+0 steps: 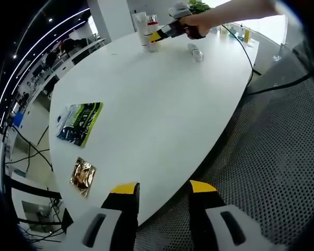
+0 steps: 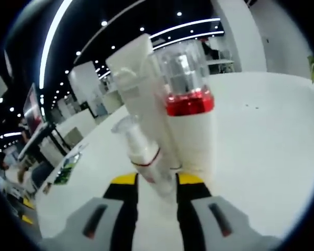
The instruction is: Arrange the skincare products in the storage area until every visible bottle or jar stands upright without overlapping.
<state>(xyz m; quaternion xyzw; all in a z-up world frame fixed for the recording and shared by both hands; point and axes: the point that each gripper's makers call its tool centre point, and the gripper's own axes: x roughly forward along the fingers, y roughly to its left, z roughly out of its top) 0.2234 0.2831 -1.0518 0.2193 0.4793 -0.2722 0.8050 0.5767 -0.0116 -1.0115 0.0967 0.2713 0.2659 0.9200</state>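
Right gripper [image 2: 156, 180], seen in the right gripper view, rises from six o'clock with its yellow-tipped jaws clamped on a small slanted pump bottle [image 2: 144, 154] that has a thin red ring around it and leans toward eleven o'clock. Just behind it, toward twelve o'clock, stands an upright white bottle with a red band [image 2: 191, 125] and a clear cap, and beside that, toward eleven o'clock, a tall white tube [image 2: 133, 73]. All rest on a white table [image 2: 261, 130]. In the left gripper view, the left gripper [image 1: 163, 189] sits at six o'clock over the table's near edge, its jaws apart with nothing between them. Far across the table, toward twelve o'clock, a person's arm [image 1: 225, 15] holds the right gripper at the cluster of bottles [image 1: 146, 31]. Near it, toward one o'clock, a clear bottle [image 1: 196, 52] lies on its side. At nine o'clock a green and black packet [image 1: 79, 123] lies flat, and a shiny gold packet [image 1: 82, 177] lies toward seven o'clock.
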